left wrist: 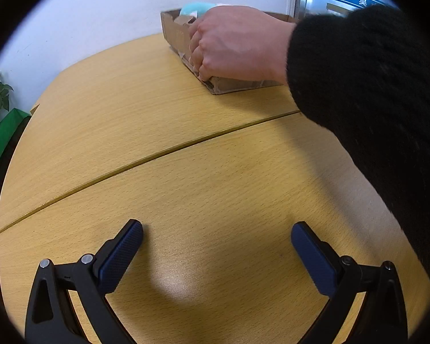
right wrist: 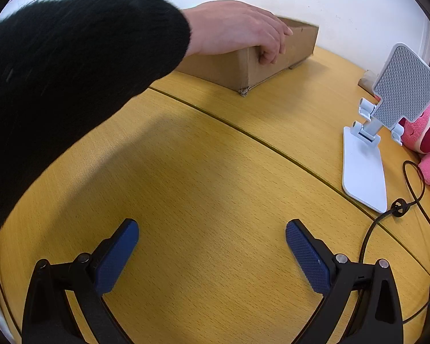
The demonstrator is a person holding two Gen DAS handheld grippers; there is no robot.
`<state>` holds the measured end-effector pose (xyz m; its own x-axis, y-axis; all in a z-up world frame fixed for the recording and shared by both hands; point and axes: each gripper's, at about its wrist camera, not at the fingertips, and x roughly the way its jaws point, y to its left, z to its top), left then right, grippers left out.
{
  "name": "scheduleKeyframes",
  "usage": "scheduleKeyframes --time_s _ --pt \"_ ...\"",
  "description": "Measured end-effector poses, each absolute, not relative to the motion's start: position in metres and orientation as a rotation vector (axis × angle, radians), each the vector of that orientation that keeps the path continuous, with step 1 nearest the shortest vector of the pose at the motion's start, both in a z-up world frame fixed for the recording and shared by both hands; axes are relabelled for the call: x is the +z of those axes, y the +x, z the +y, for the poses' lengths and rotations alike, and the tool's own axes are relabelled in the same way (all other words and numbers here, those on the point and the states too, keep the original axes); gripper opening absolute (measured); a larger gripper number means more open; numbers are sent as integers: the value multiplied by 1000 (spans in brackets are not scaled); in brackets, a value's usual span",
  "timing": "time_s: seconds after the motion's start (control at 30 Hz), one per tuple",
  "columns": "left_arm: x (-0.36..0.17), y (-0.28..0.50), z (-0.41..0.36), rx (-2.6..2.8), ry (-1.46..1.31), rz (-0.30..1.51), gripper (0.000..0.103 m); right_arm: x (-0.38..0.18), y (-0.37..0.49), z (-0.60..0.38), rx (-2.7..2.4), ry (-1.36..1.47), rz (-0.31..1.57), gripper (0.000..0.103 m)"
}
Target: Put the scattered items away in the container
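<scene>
Cardboard box (left wrist: pixel 183 33) stands at the far side of the wooden bench (left wrist: pixel 186 149), close to the white wall, with a bare hand (left wrist: pixel 235 43) in a black sleeve (left wrist: pixel 367 86) curled over its near rim. Something pale turquoise (left wrist: pixel 196 8) shows inside the box at its far end; what it is cannot be made out. Both claws sit low over bare bench, well apart from the box: the left claw (left wrist: pixel 216 235) has its blue-padded fingers (left wrist: pixel 120 255) spread wide with nothing between them, and the right claw (right wrist: pixel 212 233) is likewise spread wide and holds nothing. From the right wrist view the same box (right wrist: pixel 298 43) and hand (right wrist: pixel 238 28) appear at the back, while a white phone stand (right wrist: pixel 364 169) sits upright on the bench to the right, a pink plush toy (right wrist: pixel 428 140) just behind it and a black cable (right wrist: pixel 387 215) looping near its base
</scene>
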<state>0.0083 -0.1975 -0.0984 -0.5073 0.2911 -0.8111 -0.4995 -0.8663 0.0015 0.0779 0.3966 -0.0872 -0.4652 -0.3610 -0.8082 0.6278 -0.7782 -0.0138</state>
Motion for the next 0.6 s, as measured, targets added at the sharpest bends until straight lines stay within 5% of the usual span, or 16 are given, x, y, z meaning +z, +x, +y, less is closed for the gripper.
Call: scheduleKeyframes --time_s 0.6 --pt "-100 8 -200 2368 -1212 325 103 -88 79 398 -2240 1133 418 103"
